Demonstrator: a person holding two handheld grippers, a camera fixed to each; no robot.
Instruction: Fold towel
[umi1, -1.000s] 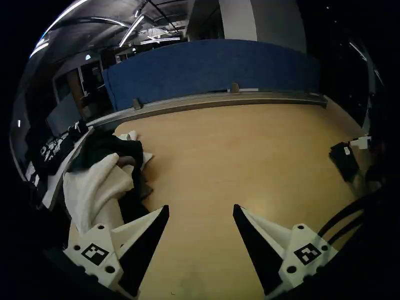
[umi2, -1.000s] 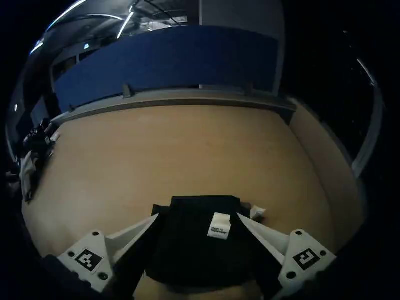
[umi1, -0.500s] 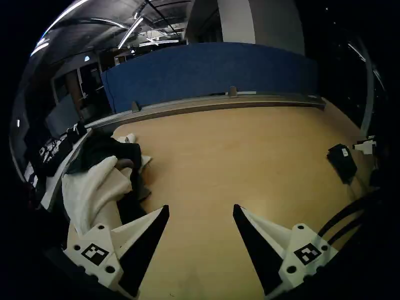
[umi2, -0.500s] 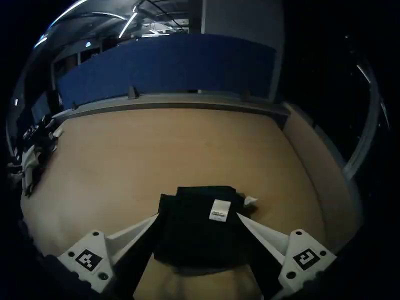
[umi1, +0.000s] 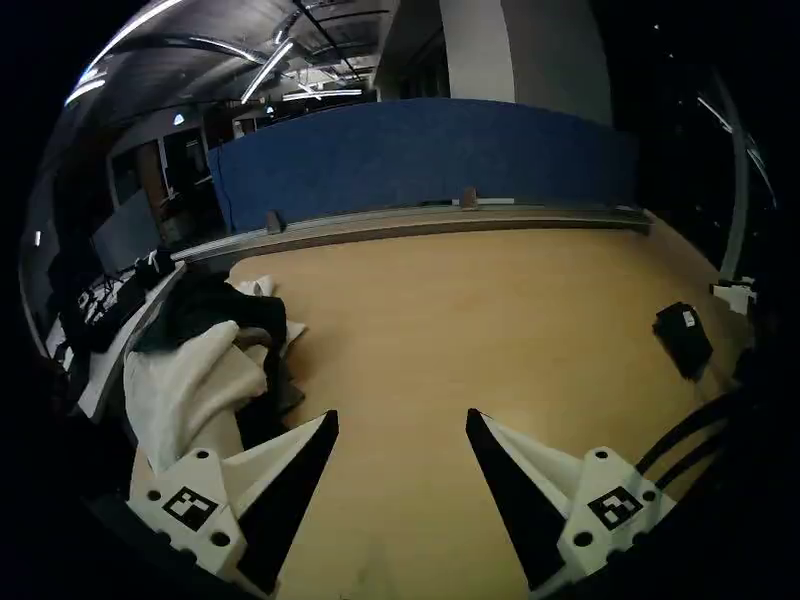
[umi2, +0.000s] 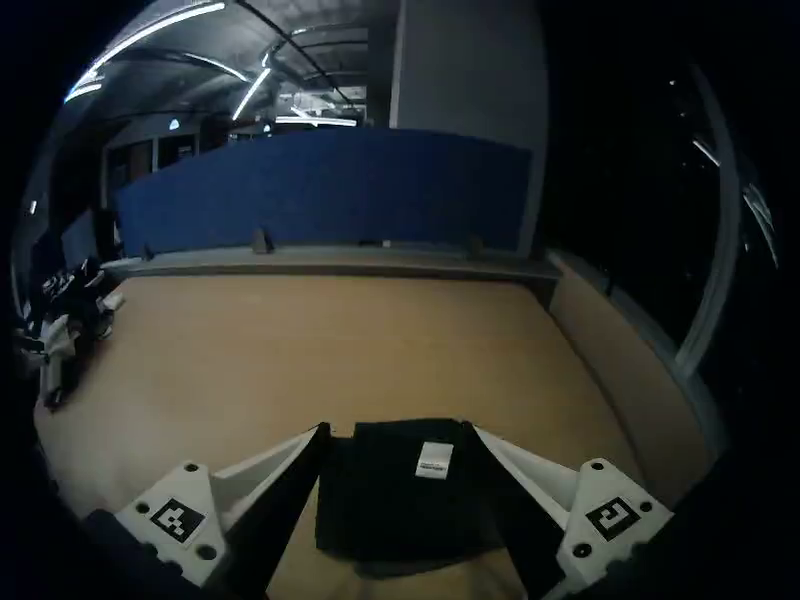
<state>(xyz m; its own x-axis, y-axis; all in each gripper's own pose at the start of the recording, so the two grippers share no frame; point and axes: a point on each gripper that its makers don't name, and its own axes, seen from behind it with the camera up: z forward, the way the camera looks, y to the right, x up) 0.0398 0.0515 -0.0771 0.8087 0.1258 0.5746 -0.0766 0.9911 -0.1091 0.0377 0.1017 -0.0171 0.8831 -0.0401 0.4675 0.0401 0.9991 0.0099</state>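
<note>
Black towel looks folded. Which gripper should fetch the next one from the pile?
Left, probably. The left gripper is open, with the towel pile right beside it. The right gripper stands open around the folded black towel, far across the table from the pile.

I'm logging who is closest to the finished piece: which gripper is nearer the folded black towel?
Right. The folded black towel lies just ahead, between the open fingers of the right gripper. From the left gripper it sits far off across the table, toward that view's right edge.
</note>
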